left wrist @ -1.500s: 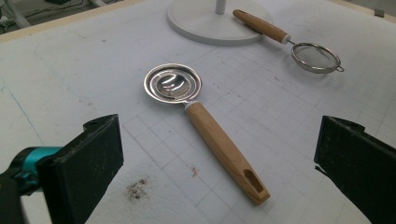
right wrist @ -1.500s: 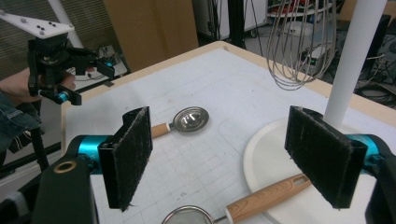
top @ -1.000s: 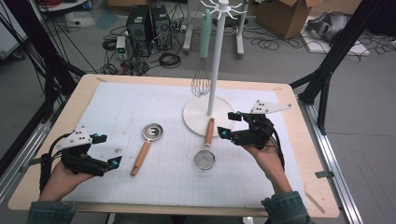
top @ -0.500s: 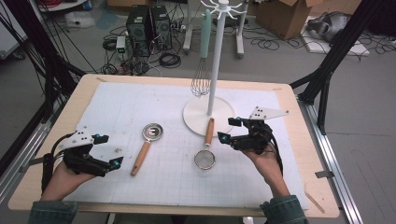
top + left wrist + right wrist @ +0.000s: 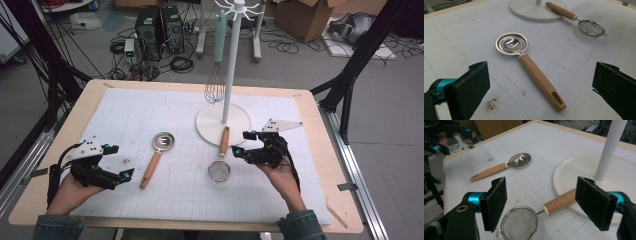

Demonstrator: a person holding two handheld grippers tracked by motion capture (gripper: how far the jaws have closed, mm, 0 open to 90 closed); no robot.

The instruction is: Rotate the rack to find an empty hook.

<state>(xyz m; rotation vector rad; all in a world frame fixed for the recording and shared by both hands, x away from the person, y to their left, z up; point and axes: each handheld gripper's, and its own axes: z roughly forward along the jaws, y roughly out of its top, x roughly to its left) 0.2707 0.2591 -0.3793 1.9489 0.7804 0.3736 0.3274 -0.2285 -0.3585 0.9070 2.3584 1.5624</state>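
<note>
The right gripper (image 5: 243,143) sits low over the small round wire-mesh strainer with a light wooden handle (image 5: 221,157), and the coming grasp turns on how that strainer lies against the jaws. In the high view its long axis runs almost straight away from the person: the mesh bowl nearer, the handle pointing toward the white pole stand with a round flat base (image 5: 223,119), its far end resting on the rim of that base. The right gripper comes at it from the right, so its jaws straddle the handle crosswise – in the right gripper view the strainer (image 5: 541,214) lies between the two black pads, the bowl by the left pad and the handle running up toward the right one, neither pad touching it. The jaws stand wide and have just been closing a little, with the handle in the gap but not yet pressed

This hand is far the nearer of the two. The left gripper (image 5: 119,162) rests well apart at the left of the white gridded mat (image 5: 150,110), jaws spread wide and empty – it faces the shiny round metal scoop with a wooden handle (image 5: 531,67), whose handle end points toward it
</note>
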